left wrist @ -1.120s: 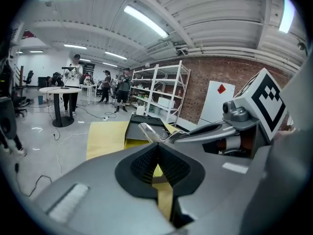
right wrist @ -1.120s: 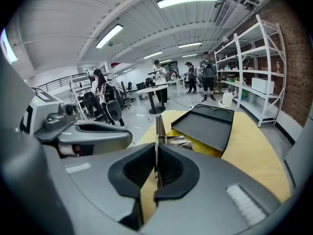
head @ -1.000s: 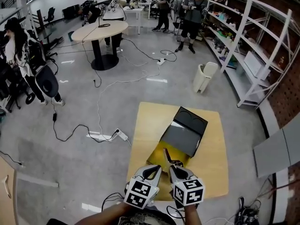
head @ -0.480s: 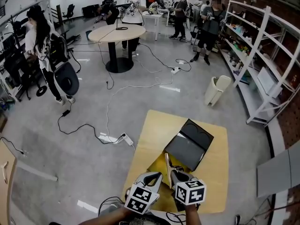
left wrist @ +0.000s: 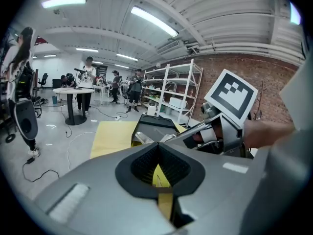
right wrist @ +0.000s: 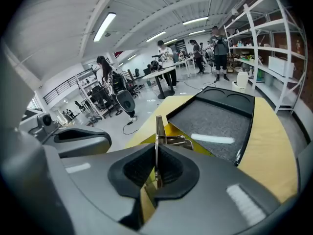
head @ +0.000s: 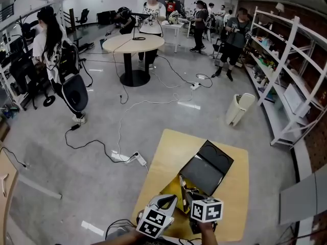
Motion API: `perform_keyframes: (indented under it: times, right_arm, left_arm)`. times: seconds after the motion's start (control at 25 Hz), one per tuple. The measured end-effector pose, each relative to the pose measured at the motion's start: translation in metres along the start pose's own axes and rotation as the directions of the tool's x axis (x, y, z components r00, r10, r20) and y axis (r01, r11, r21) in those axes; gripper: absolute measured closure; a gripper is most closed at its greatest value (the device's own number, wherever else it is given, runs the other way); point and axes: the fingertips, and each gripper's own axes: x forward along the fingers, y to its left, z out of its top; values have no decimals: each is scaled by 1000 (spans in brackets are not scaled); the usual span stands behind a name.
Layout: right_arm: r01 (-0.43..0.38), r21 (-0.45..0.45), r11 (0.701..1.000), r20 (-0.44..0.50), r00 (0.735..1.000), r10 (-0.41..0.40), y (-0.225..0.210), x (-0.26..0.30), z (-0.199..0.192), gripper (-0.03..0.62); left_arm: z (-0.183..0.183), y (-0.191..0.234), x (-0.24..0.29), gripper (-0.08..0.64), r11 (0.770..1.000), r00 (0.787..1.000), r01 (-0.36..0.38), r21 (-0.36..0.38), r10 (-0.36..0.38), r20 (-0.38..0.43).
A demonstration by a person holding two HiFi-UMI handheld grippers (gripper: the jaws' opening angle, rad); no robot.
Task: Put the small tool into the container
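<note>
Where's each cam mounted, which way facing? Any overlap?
Head view: on the person's head, facing forward and steeply down at the yellow table and open black container; left gripper and right gripper show at the bottom.
Left gripper view: on the left gripper, along its shut jaws toward the container; the right gripper and hand at right.
Right gripper view: on the right gripper, along jaws shut on the small tool; left gripper at left.
Shared: table and container, in all three.

No lettering, brand, number or sign is legible in any view. The cubes on the left hand-held gripper [head: 168,199] and right hand-held gripper [head: 188,192] bear only black-and-white square patterns.
</note>
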Motion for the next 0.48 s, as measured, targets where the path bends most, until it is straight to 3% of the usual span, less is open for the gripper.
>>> perform_keyframes:
  times: [0.24,0.48]
  right_arm:
    - [2,36,999,-49,999,-1,-31,34,-39,583]
    - [14,50,999,-92,996,-10,-50,67,-53,583]
  left_arm:
    - [-32,3,22,548,1000,1000,-15,-5,15,12]
    - [-45,20,43,548,1000,1000,-26,-16,26,16]
